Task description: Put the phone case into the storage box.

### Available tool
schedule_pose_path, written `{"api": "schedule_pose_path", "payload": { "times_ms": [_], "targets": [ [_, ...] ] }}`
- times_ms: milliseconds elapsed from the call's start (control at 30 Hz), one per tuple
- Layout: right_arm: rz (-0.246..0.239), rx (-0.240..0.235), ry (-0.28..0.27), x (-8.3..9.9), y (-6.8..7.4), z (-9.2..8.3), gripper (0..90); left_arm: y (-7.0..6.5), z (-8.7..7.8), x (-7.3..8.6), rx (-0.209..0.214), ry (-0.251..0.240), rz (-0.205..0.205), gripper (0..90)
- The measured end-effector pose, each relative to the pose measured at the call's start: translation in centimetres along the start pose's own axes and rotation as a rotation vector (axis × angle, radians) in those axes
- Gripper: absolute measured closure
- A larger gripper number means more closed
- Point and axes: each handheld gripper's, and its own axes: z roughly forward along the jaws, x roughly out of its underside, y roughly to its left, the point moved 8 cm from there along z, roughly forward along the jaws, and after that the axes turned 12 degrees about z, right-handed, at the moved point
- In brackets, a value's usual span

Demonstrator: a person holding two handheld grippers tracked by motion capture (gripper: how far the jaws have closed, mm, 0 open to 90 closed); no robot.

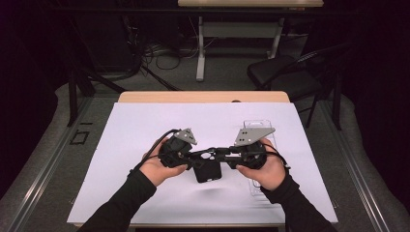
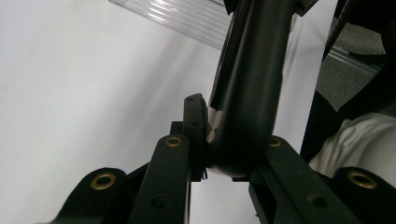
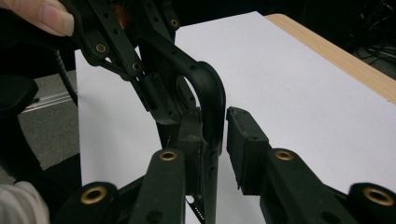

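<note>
Held above the white-covered table point(image 1: 145, 145), the black phone case point(image 1: 208, 170) hangs between both claws. The left claw point(image 1: 193, 157) clamps one edge to steady it, while the right claw point(image 3: 219, 130) straddles the opposite rim, one pad not yet touching (probably regripping).

Black long sleeves; each black hand-held gripper point(image 1: 212, 157) carries brass-ringed screw holes, a grey three-cornered plate, a trailing cable.

From my high view I look forward and down over the whole white table point(image 1: 145, 125). My two gripper views sit very close, looking along their own jaws. All three share the black phone case point(image 1: 208, 170) held above the table.
</note>
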Motion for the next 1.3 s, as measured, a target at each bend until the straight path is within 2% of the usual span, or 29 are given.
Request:
{"api": "schedule_pose_path", "payload": {
  "times_ms": [100, 367, 733, 1300],
  "targets": [
    [0.005, -0.03, 0.007, 0.0, -0.01, 0.0, 76.6, -0.1, 0.08, -0.02, 0.004, 0.001, 0.006, 81.5],
    [0.006, -0.052, 0.027, 0.18, 0.08, -0.01, 77.4, -0.42, 0.33, 0.01, 0.013, 0.015, 0.02, 81.5],
    [-0.01, -0.051, 0.037, 0.16, 0.37, -0.21, 78.1, -0.66, 0.55, 0.02, 0.023, 0.022, 0.029, 81.5],
    [-0.022, -0.015, 0.053, 0.35, 0.38, -0.08, 80.3, -0.67, 0.77, 0.09, 0.019, 0.035, 0.033, 81.4]
  ]
}}
